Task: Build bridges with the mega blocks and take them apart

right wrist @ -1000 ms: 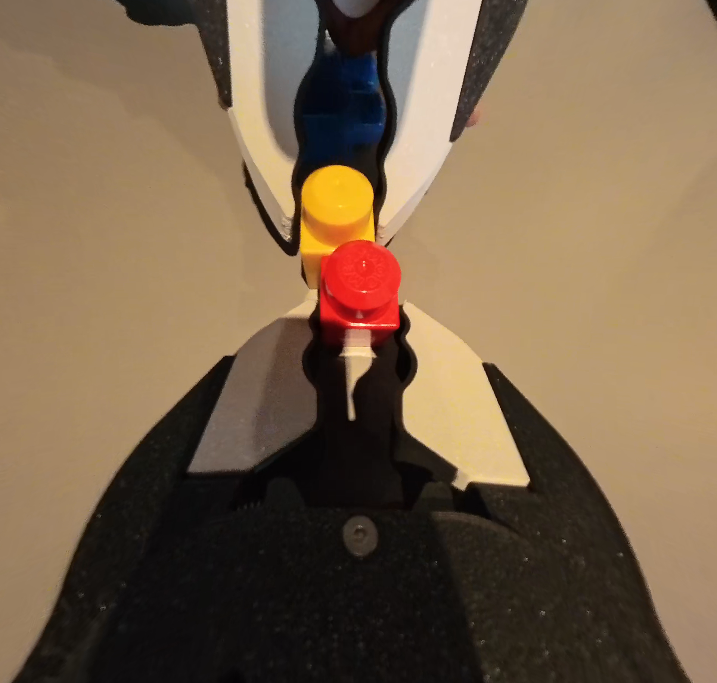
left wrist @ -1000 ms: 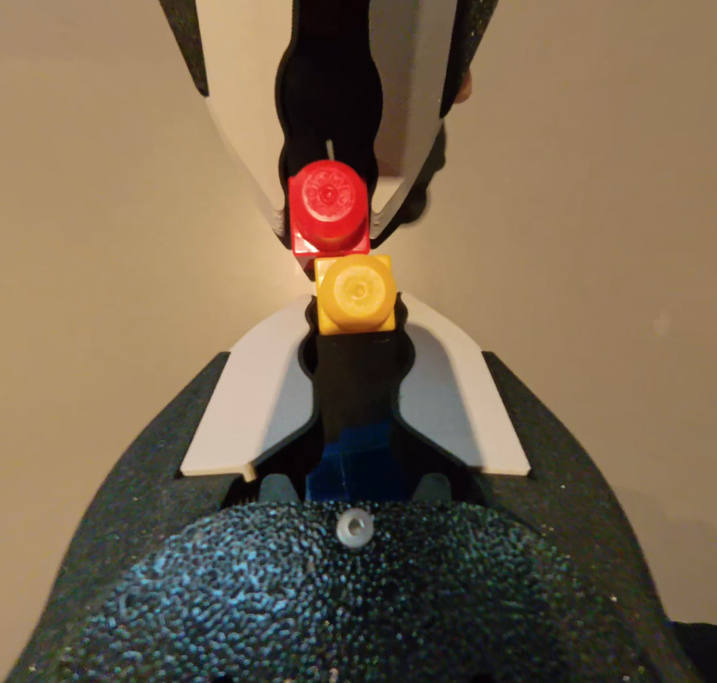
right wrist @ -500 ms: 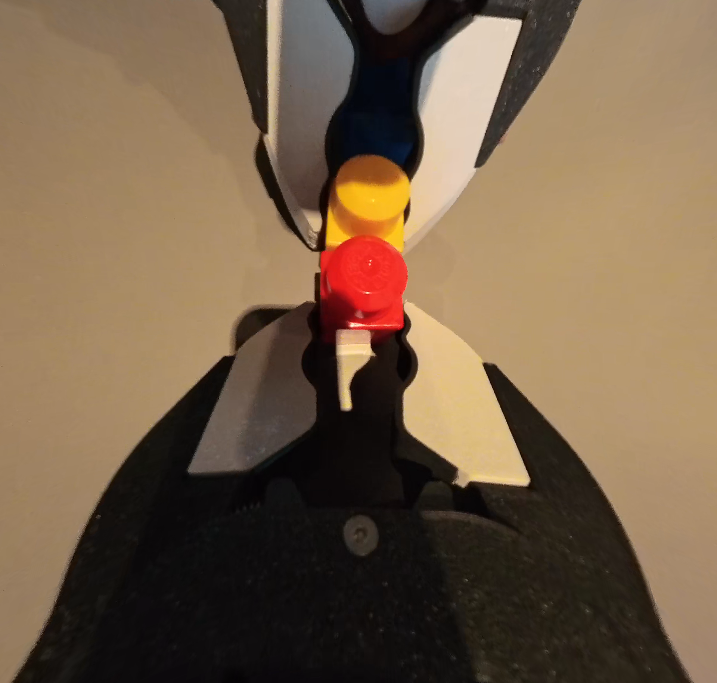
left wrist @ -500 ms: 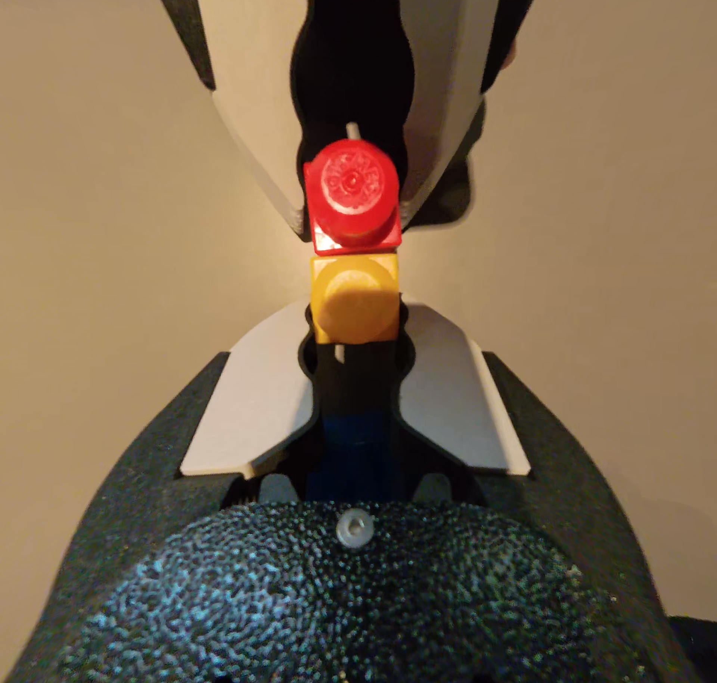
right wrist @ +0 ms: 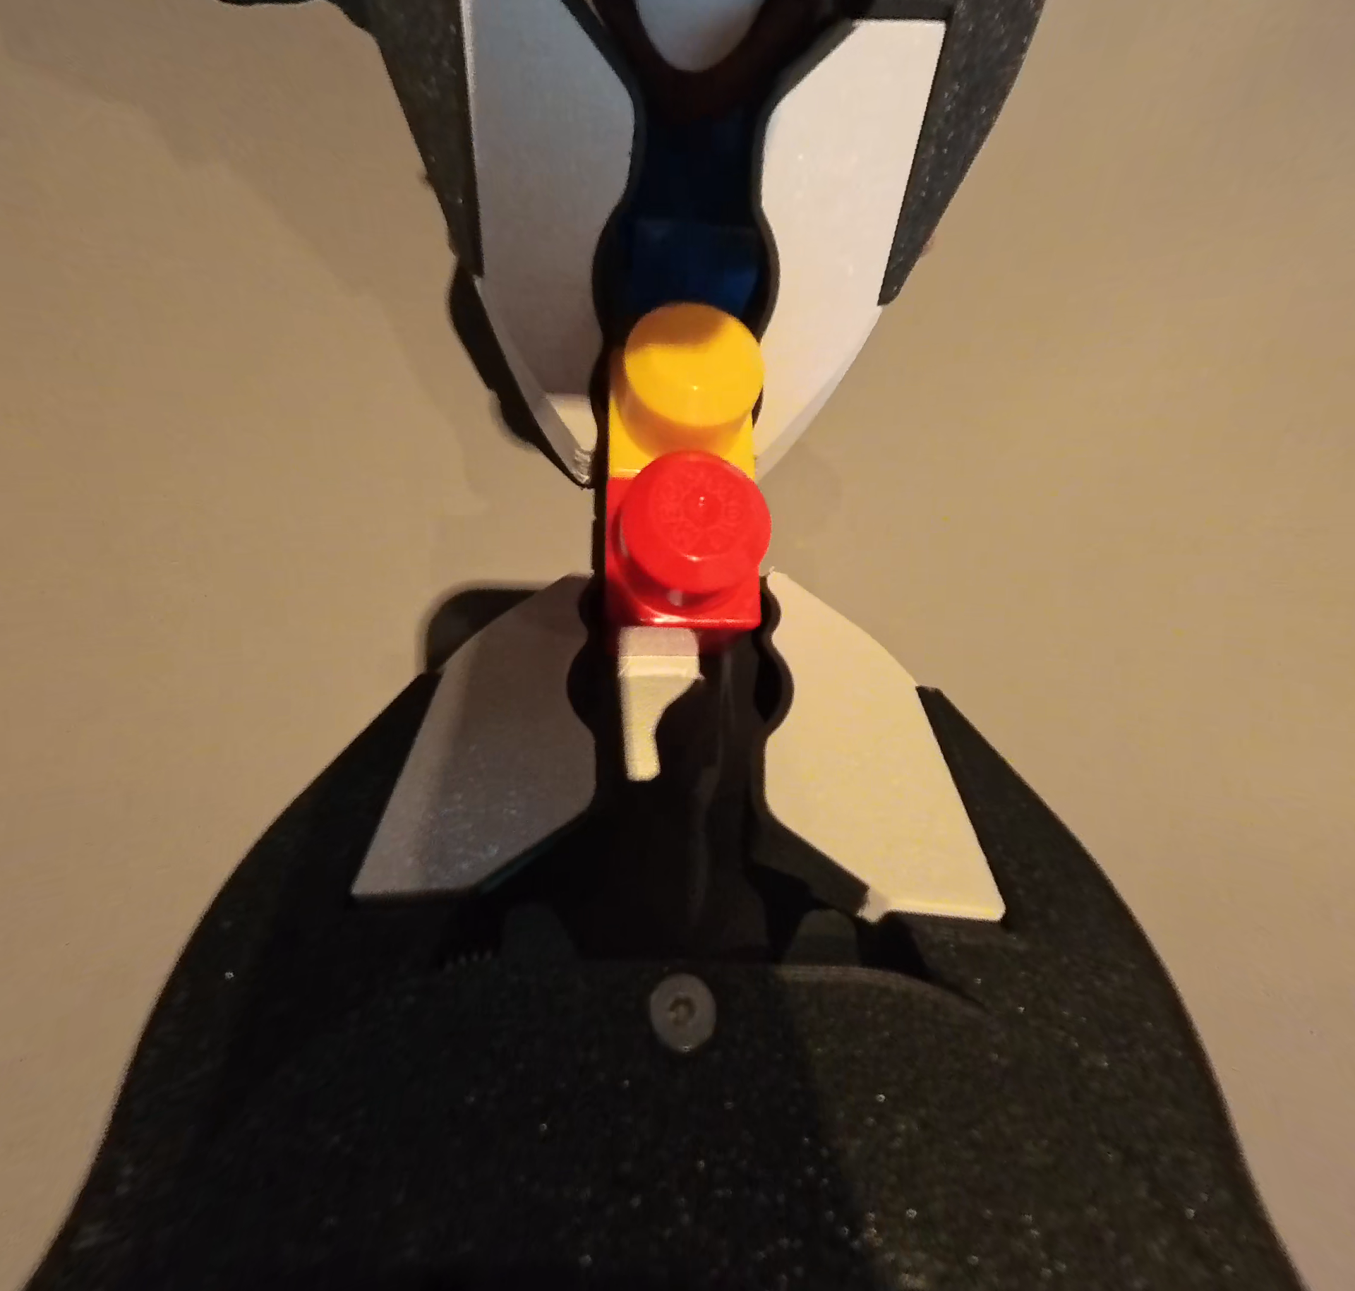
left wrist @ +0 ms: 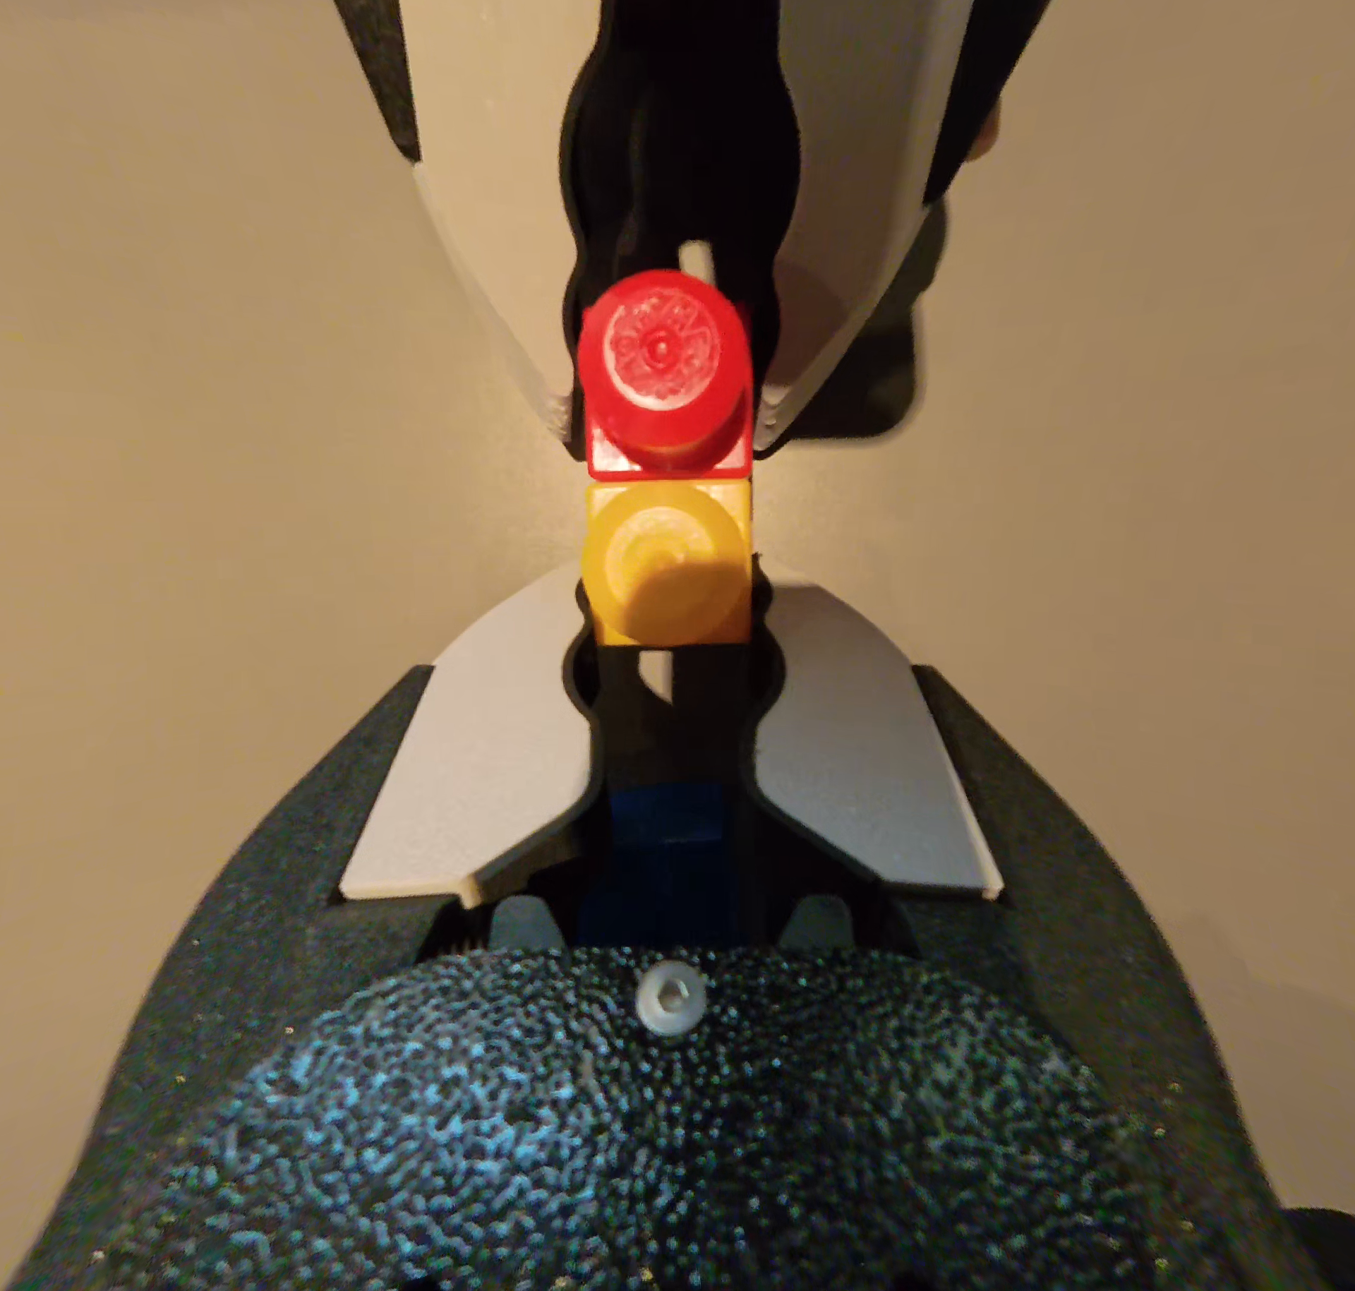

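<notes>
Left gripper (left wrist: 671, 621) clamps the yellow block (left wrist: 667, 566); right gripper (right wrist: 685, 599) clamps the red block (right wrist: 682, 559). Blocks touch side by side above the beige table (left wrist: 220, 376), studs up. Risk: uneven squeeze twists one block, misaligning or dropping it.

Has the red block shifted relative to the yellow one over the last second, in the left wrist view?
Yes. The red block, earlier offset to the left of the yellow block, now lines up squarely against it.
</notes>
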Demonstrator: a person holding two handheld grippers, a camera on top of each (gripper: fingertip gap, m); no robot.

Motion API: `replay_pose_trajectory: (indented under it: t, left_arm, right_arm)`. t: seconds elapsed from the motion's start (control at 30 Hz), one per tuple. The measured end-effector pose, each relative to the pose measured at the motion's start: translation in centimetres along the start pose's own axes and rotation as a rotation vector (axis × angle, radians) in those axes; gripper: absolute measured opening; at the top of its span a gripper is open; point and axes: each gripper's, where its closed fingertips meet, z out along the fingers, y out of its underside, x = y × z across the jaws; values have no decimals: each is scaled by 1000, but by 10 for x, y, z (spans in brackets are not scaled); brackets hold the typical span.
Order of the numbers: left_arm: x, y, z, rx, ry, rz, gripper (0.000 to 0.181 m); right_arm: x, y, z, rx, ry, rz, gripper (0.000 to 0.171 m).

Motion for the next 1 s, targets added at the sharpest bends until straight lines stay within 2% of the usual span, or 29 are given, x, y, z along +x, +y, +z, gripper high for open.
replay_pose_trajectory:
  t: [0.23,0.33,0.4,0.5,0.6,0.7,0.8,0.9,1.0]
  left_arm:
    - [-3,-1,-4,29,-8,-17,62]
    - [-3,-4,-15,82,-4,-23,79]
    - [-4,-10,-33,165,-2,-22,89]
    - [-12,-13,-74,353,-9,-62,90]
    - [-32,10,-106,454,-58,-180,90]
    - [-51,60,-107,362,-96,-350,102]
    - [-43,86,-94,316,16,-469,113]
    - [-32,97,-75,210,57,-436,115]
    - [-19,94,-58,126,90,-347,114]
  right_arm:
    - [-1,0,0,1,-4,-1,45]
    - [-1,1,0,1,-8,-2,52]
    - [-2,2,-1,2,-9,-3,57]
    - [-3,2,-2,7,-10,-13,61]
    - [-4,2,-3,10,-12,-20,62]
    - [-4,2,-3,11,-12,-19,63]
    - [-3,3,-3,10,-10,-15,63]
    - [-2,3,-4,11,-10,-11,63]
    - [-2,3,-5,18,-8,-10,63]
